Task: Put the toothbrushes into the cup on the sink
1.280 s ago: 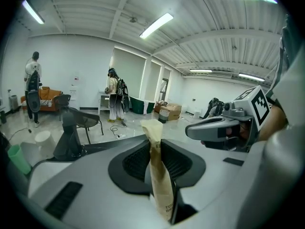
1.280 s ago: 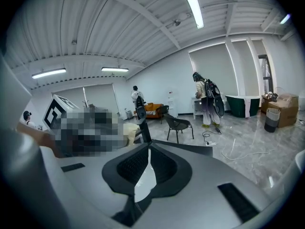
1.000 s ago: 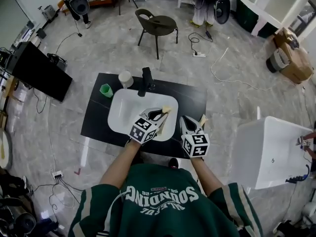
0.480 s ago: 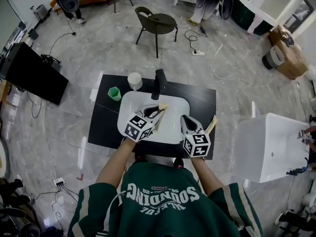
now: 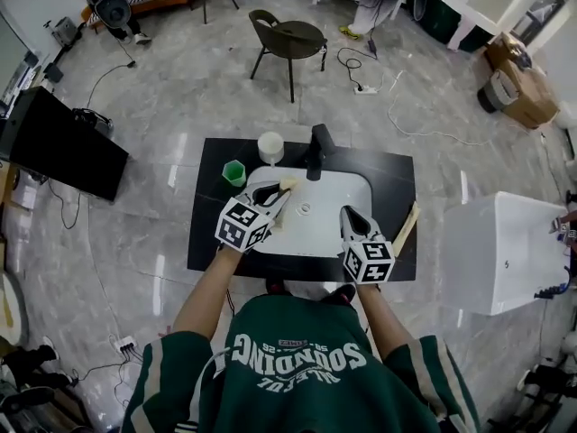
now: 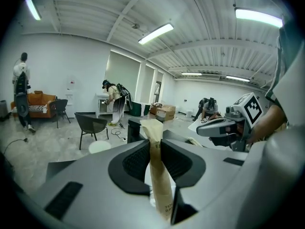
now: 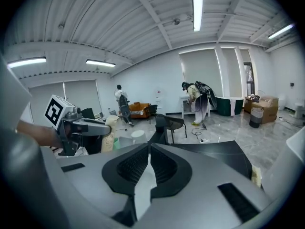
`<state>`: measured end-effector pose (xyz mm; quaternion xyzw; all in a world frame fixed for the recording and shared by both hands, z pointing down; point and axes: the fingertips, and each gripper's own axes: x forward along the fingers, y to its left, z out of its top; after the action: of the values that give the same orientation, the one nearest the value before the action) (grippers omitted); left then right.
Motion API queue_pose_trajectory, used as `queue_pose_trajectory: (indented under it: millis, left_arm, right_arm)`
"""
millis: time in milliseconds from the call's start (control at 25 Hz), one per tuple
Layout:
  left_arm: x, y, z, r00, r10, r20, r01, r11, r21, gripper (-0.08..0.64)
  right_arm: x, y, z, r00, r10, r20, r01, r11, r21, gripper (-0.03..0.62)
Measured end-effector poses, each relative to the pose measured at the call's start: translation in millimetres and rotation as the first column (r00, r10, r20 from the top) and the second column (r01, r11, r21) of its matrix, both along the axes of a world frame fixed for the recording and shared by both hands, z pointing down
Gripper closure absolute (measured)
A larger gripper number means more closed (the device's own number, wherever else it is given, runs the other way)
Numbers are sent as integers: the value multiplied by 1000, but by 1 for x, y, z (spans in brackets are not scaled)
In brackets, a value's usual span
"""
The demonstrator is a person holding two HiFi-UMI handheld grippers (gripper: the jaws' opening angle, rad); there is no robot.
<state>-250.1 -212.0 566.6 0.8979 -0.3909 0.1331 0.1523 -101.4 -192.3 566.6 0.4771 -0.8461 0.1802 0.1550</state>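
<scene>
While left gripper (image 5: 281, 192) clamps toothbrush (image 6: 159, 185) near green cup (image 5: 234, 171) | right gripper (image 7: 149, 149) closed, empty | stand toothbrush upright over cup mouth before letting go.

Across the back of the person's green shirt (image 5: 297, 354) runs SOUNDING in large white capitals, upside down in the head view; the smaller print around it is too small to read; on the paper-wrapped toothbrush (image 6: 161, 185) in the left gripper view, dark print near the lower end begins TO, with BR beneath, the rest cut off; the left marker cube (image 5: 242, 225) and right marker cube (image 5: 370, 262) carry black-and-white square codes, no letters.
</scene>
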Motion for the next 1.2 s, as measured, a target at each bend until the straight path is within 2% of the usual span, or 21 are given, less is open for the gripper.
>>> queue_pose_trajectory:
  millis: [280,560,760,1200]
  left_arm:
    - [-48,-25,-19,999,-47,-14,47,998,40,479]
    - [-66,-71,-38,992,-122,-41,125,988,89,479]
    - [-78,-117,-52,982,-180,-62,186,974,131,479]
    - [-101,-203,-60,944,-310,-112,325,932,160,479]
  right_arm:
    - [-32,19,2,1000,9,-3,-9,1000,-21,549]
    - [-18,6,0,1000,17,-26,-18,999,-29,549]
    - [-13,-18,-2,1000,13,-25,-13,1000,-17,549]
    - [2,-56,2,999,10,-40,-11,1000,-27,549]
